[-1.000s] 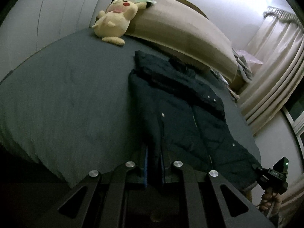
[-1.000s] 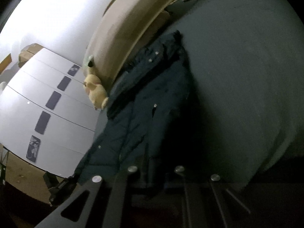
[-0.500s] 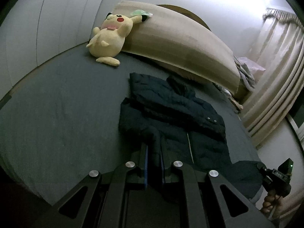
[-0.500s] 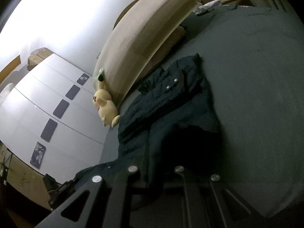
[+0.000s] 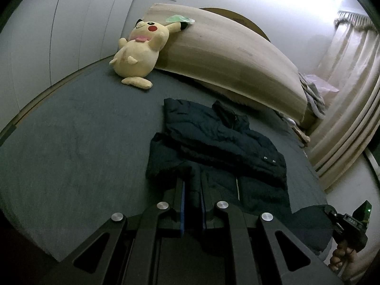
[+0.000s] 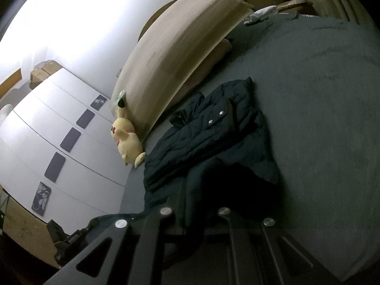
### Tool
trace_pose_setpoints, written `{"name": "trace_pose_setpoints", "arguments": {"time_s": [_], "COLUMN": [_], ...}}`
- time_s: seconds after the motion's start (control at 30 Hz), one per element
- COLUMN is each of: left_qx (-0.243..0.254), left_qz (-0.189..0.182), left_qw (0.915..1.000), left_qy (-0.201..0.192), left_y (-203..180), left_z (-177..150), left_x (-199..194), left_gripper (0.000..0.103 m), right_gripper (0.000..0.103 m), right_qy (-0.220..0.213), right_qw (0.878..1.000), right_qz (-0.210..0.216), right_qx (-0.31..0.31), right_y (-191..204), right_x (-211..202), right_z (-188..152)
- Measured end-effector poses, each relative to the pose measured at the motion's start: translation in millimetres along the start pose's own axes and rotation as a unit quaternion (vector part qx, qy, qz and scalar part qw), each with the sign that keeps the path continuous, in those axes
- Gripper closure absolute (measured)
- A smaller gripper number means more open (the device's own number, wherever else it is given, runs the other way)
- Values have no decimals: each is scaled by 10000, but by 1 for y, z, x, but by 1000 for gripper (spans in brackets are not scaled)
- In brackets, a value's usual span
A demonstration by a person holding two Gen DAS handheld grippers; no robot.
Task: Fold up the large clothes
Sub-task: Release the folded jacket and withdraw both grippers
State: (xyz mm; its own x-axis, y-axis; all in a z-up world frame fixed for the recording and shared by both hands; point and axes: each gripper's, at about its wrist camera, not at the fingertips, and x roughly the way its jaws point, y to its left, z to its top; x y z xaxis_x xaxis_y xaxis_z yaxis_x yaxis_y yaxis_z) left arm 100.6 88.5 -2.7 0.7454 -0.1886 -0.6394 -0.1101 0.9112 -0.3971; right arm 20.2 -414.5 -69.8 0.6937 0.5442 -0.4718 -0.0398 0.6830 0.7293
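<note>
A wide bed [image 5: 71, 142] fills most of both views, covered in a flat, matte grey-blue sheet with a faintly napped look. Along its far side leans one long beige cushion or headboard pad [image 5: 232, 64], smooth and gently curved, with a darker rounded board behind it. At the left of the left wrist view stands a pale wardrobe [image 5: 47, 35] of tall plain panels, several with small dark rectangular patches. On the right hang cream curtains [image 5: 351, 109] in heavy vertical folds.

One dark navy jacket [image 5: 225, 147], puffy and quilted with small metal snaps, lies on the bed near its middle and near edge. Its collar end lies flat toward the cushion, while its hem end is raised off the sheet toward both cameras.

One yellow plush toy [image 5: 137, 54], soft and rounded with red cheeks, sits propped against the cushion's end, well apart from the jacket.

The left tongs [image 5: 192, 197], black with blue-lined inner faces, are closed on a fold of the jacket's hem. The right tongs [image 6: 197, 201] are likewise clamped on dark jacket fabric; from the left wrist view that tool [image 5: 344, 223] appears at the lower right, a person's hand [image 5: 342, 256] wrapped round its grip.
</note>
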Motion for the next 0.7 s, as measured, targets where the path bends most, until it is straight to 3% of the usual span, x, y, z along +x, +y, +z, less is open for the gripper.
{"name": "trace_pose_setpoints", "arguments": {"time_s": [0.7], "left_qx": [72], "left_qz": [189], "left_qw": [9998], "left_qy": [-78], "left_y": [-8], "left_z": [27], "left_x": [21], "left_gripper": [93], "right_gripper": [93], "right_qy": [-194], "right_qw": [9993], "right_qz": [-287], "right_qx": [-152], "right_y": [14], "right_x": [26], "right_z": [31]}}
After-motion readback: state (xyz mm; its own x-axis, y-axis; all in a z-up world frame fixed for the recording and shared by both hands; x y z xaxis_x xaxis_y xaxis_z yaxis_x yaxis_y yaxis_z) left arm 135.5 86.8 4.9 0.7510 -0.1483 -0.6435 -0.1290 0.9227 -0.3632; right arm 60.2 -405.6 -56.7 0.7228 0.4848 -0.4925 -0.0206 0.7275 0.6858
